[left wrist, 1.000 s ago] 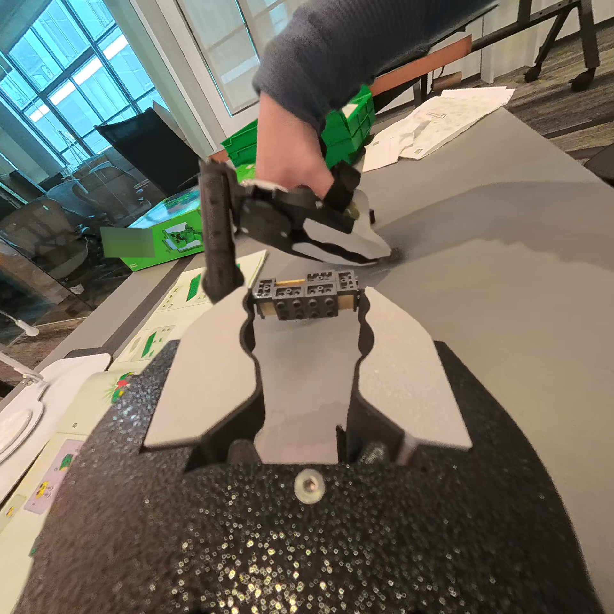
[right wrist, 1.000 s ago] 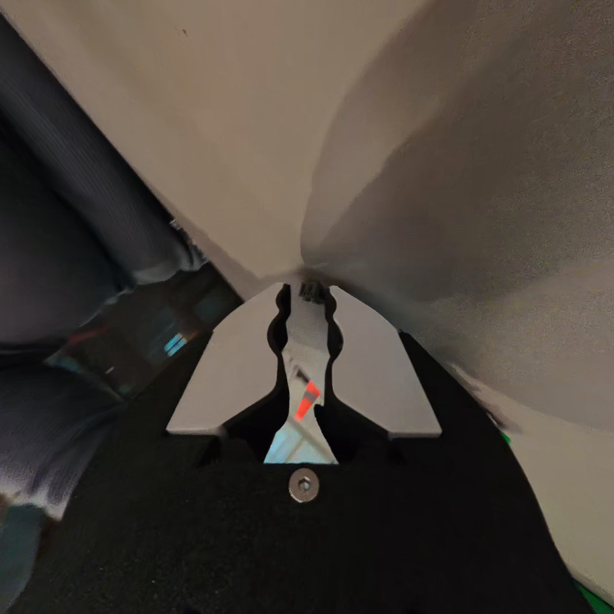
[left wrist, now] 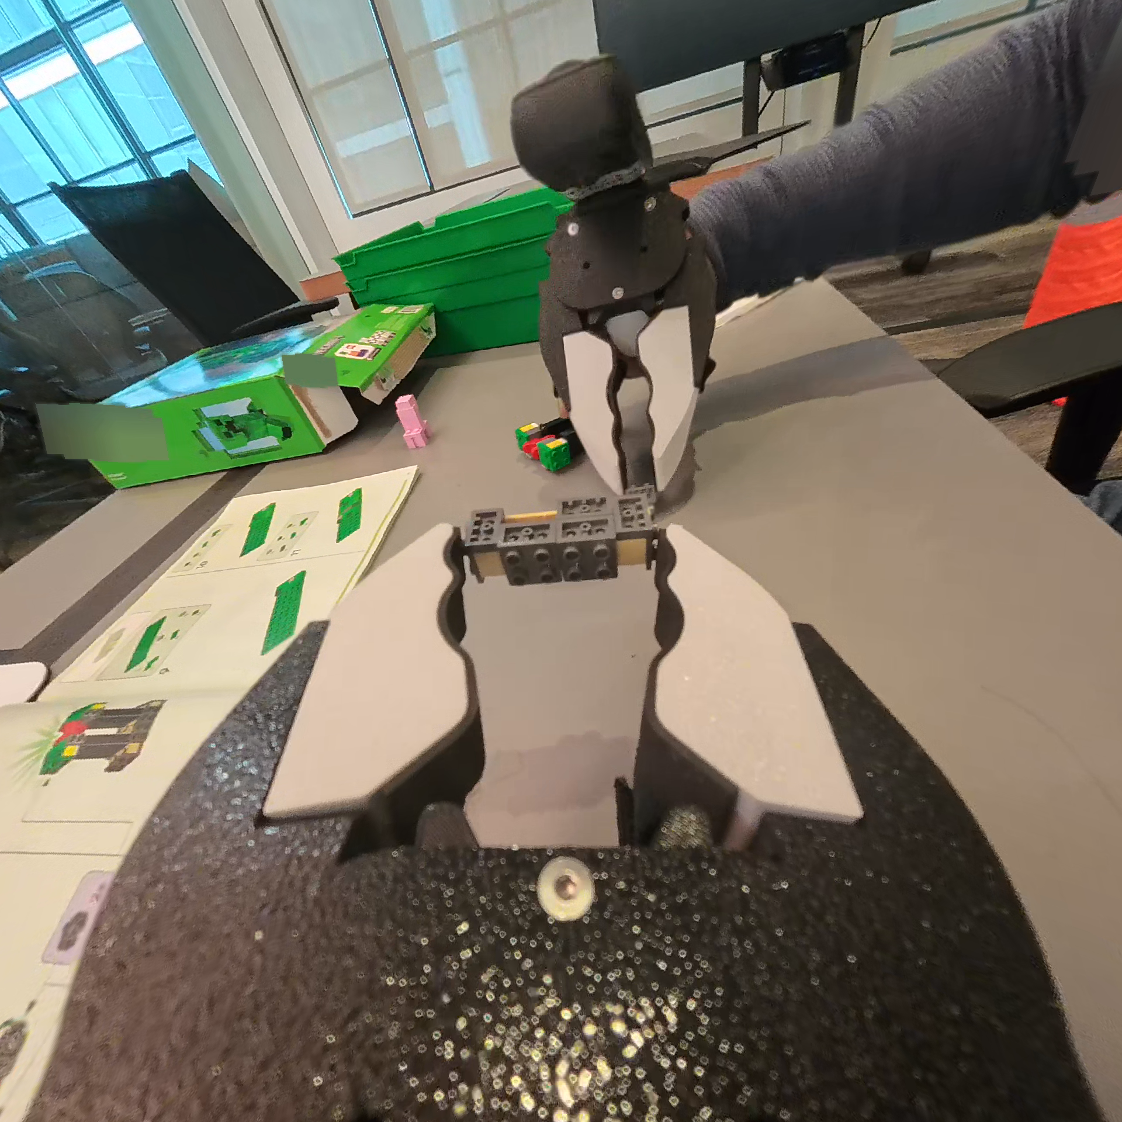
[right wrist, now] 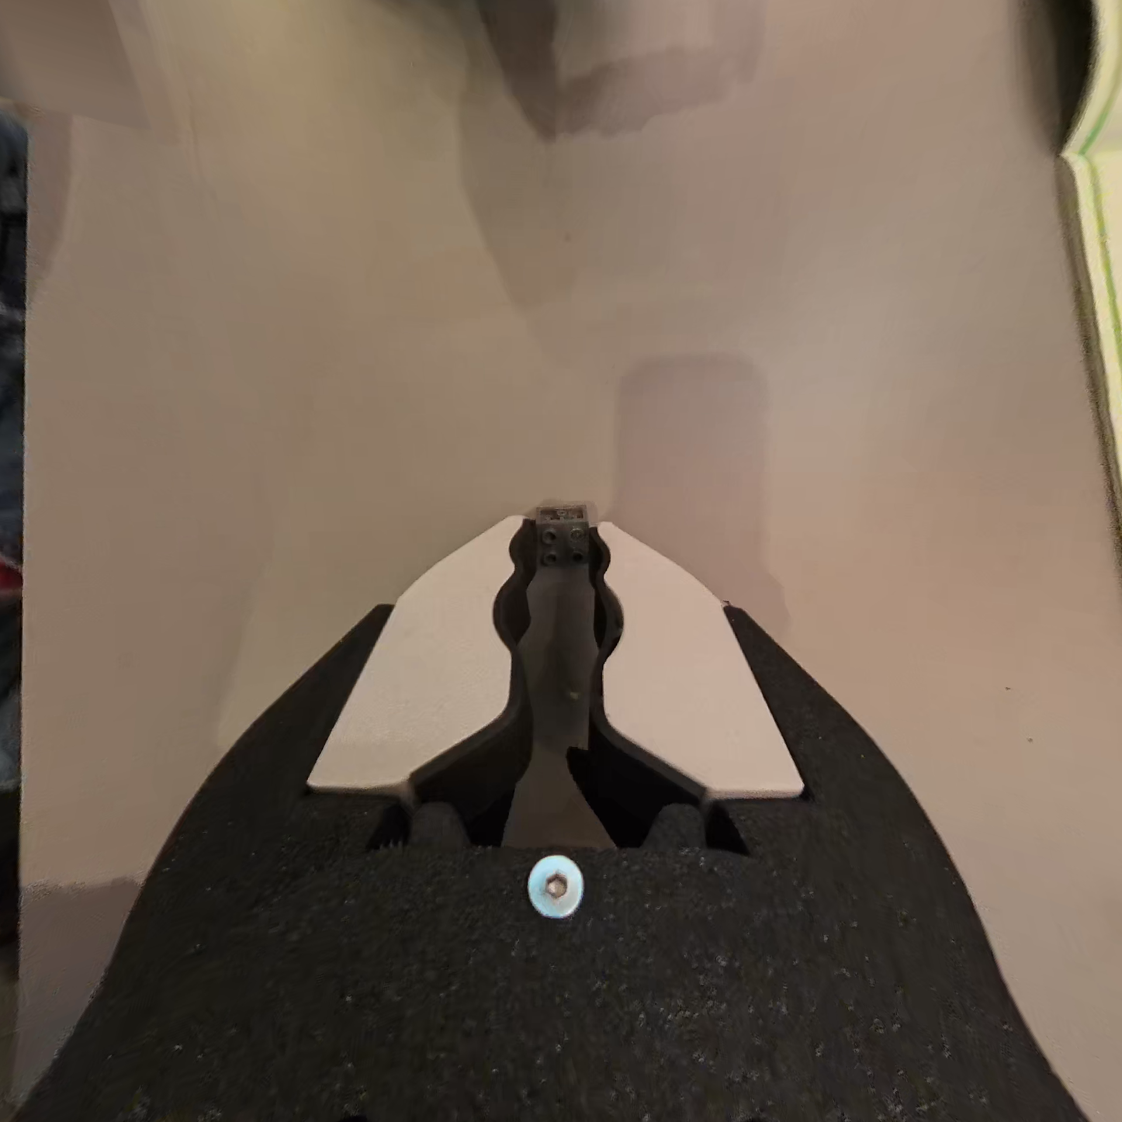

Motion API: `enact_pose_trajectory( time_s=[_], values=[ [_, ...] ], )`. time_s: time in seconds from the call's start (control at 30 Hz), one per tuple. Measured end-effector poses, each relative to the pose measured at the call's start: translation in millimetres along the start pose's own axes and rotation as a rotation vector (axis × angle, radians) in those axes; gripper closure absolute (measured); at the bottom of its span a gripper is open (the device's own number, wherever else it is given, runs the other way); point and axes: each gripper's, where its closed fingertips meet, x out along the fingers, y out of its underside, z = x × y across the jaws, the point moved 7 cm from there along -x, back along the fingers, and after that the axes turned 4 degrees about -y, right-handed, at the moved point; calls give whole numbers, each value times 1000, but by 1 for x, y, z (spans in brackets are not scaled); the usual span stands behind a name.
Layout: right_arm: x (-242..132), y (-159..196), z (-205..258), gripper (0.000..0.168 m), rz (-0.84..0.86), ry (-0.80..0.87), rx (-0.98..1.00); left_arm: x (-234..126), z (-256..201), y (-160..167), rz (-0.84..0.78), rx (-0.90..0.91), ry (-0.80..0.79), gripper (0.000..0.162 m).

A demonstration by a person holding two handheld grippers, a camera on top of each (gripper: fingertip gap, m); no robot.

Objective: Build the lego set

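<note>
At nine o'clock in the left wrist view lies the open instruction booklet (left wrist: 243, 583), thin matte paper printed with green plates, flat on the smooth grey table (left wrist: 850, 577). Toward ten o'clock sits the glossy green cardboard box (left wrist: 243, 419) with its flap open, and at eleven o'clock a small pink figure (left wrist: 413, 422) stands just beside it. Stacked green plastic trays (left wrist: 449, 273) sit behind, near twelve.

Dead centre, the left gripper (left wrist: 561, 546) has its pale, wavy-edged fingers spread fairly wide and clamped on the two ends of the dark grey brick assembly (left wrist: 561, 540), a short bar of studded blocks with tan pieces showing at either end, held clear of the table. I judge it light, rigid and hard-surfaced, but liable to split at its seams if twisted; gripping it endwise, as now, presses the bricks together rather than apart. The smooth plastic could slip against the fingers under a downward push.

Just past twelve o'clock, a small green, red and black sub-build (left wrist: 546, 446) lies on the table. To its right the right gripper (left wrist: 631, 486) points down, its tips at the assembly's far right corner. In the right wrist view its jaws are nearly closed, pinching a small dark grey brick (right wrist: 563, 539) at the very tips. That piece looks tiny and light; the tip hold leaves its underside free for pressing on.
</note>
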Motion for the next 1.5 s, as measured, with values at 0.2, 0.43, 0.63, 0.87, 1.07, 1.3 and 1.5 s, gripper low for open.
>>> enact_pose_trajectory(
  time_s=[0.2,0.43,0.63,0.87,1.07,1.3,1.5],
  values=[
    [19,-13,2,152,-8,164,298,1,1,3,17,-30,15,102],
    [22,-13,20,136,-42,314,354,1,1,3,19,-34,19,102],
    [24,-17,35,138,-109,153,280,2,0,4,23,-36,30,102],
    [17,-33,22,150,44,199,53,2,0,4,17,-45,42,102],
    [30,-38,14,153,193,149,-33,1,-1,2,11,-44,50,102],
    [32,-40,9,163,215,90,-20,2,-3,1,5,-63,82,102],
    [33,-41,14,163,224,145,-79,1,-1,1,-8,-99,97,102]
  ],
)
